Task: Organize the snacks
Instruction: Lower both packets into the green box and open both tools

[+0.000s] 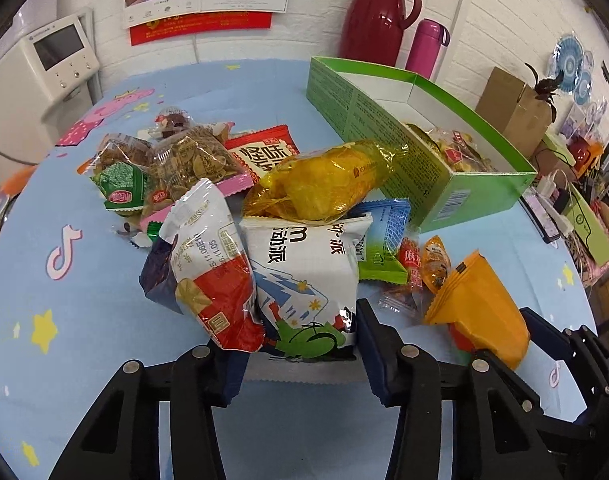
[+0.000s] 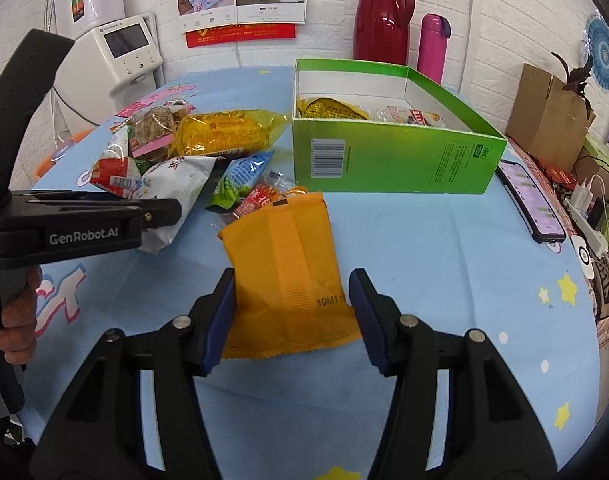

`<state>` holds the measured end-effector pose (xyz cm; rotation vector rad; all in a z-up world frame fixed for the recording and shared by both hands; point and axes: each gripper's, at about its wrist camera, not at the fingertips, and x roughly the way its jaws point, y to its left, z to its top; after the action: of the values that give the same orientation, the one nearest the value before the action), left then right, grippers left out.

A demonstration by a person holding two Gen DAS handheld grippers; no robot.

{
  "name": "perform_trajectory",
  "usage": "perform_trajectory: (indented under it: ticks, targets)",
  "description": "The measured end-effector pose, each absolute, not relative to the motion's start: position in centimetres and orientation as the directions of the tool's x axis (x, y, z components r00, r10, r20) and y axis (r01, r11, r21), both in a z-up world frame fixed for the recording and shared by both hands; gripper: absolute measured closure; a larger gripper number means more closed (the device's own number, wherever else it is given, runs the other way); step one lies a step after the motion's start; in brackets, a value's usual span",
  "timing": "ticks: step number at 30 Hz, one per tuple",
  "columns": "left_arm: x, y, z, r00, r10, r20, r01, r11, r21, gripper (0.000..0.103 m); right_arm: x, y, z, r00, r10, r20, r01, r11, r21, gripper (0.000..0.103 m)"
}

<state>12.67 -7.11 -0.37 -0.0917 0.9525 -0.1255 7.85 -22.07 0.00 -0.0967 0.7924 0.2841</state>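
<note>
A round table (image 2: 444, 264) covered in a pale blue cartoon cloth holds a heap of snack packets and an open green cardboard box (image 2: 388, 160).

In the right wrist view, the right hand-held gripper (image 2: 292, 316) has its blue-padded fingers spread wide on either side of an orange snack packet (image 2: 288, 276) lying flat on the cloth. The left pad touches or nearly touches the packet's edge; the right pad stands just beside it, so the grip is released, not clenched. The green box sits at 1 o'clock from this packet, with a few wrapped snacks already inside at its far end.

In the left wrist view, the left hand-held gripper (image 1: 300, 340) is likewise spread open, its fingers flanking the near end of a white packet with a green cartoon figure (image 1: 304, 280). A red-and-white packet (image 1: 212, 276) leans just at 9 o'clock of it, and a yellow transparent packet (image 1: 324, 184) lies on top at 12 o'clock. Bags of seeds (image 1: 192, 160) lie at 11 o'clock.

Behind the box stand a dark red thermos jug (image 2: 384, 20) and a pink flask (image 2: 432, 44).
</note>
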Motion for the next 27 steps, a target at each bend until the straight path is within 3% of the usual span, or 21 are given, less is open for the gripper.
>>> perform_trajectory:
  ticks: [11,20,27]
  targets:
    - [11.4,-7.6,5.4,0.67,-0.187,-0.719,0.136,0.982,-0.129,0.055,7.9,-21.6,3.0,0.741,0.195,-0.642,-0.284,0.958,-0.036,0.046]
    - [14.6,-9.0,9.1,0.716,-0.205,-0.667,0.161,0.979,-0.128,0.055,11.5,-22.9,6.7,0.822,0.155,-0.548,-0.224,0.973,-0.061,0.046]
    - [18.6,-11.0,10.1,0.719,-0.228,-0.656,0.183,0.973,-0.137,0.055,15.8,-24.6,7.2,0.841,0.107,-0.531,-0.157,0.986,-0.051,0.045]
